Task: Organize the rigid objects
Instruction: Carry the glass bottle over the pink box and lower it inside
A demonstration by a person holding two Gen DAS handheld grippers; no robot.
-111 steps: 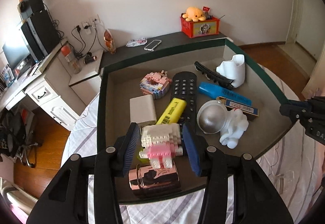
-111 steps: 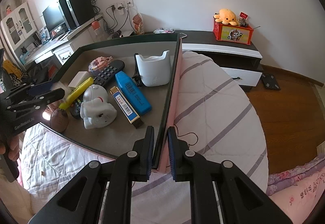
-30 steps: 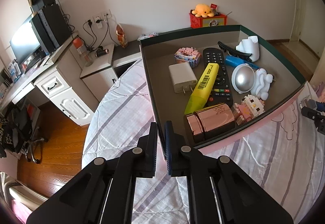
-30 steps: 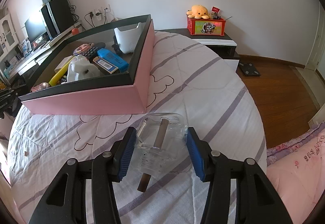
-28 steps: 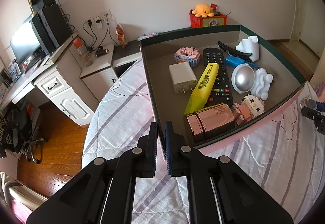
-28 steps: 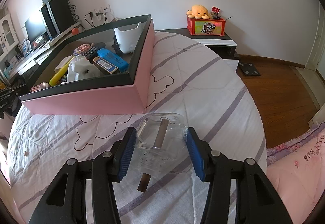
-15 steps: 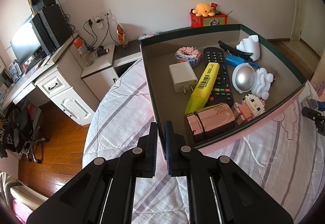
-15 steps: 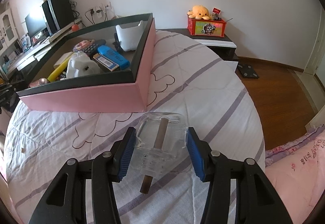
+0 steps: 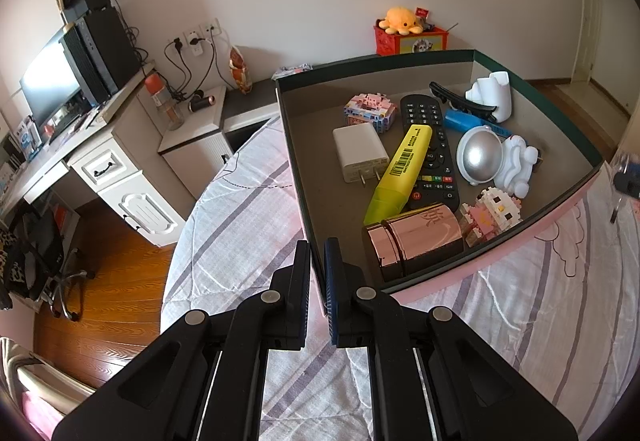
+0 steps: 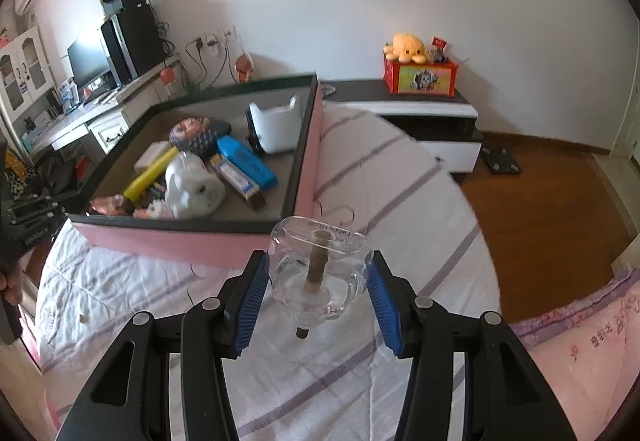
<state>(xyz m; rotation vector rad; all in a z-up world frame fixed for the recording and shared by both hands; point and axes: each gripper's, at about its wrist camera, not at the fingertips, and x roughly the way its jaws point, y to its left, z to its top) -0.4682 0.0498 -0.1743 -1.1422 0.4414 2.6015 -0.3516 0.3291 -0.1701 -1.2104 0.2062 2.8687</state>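
A pink box [image 9: 532, 229] with a dark rim sits on the bed. It holds a rose-gold tin [image 9: 416, 241], a yellow highlighter [image 9: 404, 165], a black remote [image 9: 430, 121], a white charger [image 9: 358, 151], a white astronaut figure [image 9: 496, 161] and other small items. My left gripper [image 9: 317, 265] is shut on the box's near left wall. My right gripper [image 10: 316, 265] is shut on a clear glass bottle [image 10: 318, 241] with a brown stick inside, held above the bedspread just in front of the box [image 10: 180, 243].
The bed has a white striped bedspread [image 10: 360, 361]. A low cabinet [image 10: 432, 113] with a red box and an orange plush stands behind. A desk [image 9: 92, 157] with a monitor is at the left, with wooden floor [image 10: 540, 193] around. A hand holds the left gripper [image 10: 28, 217].
My right gripper has risen with the glass bottle, lifting it off the bedspread. The left gripper has kept its grip on the box wall without moving.
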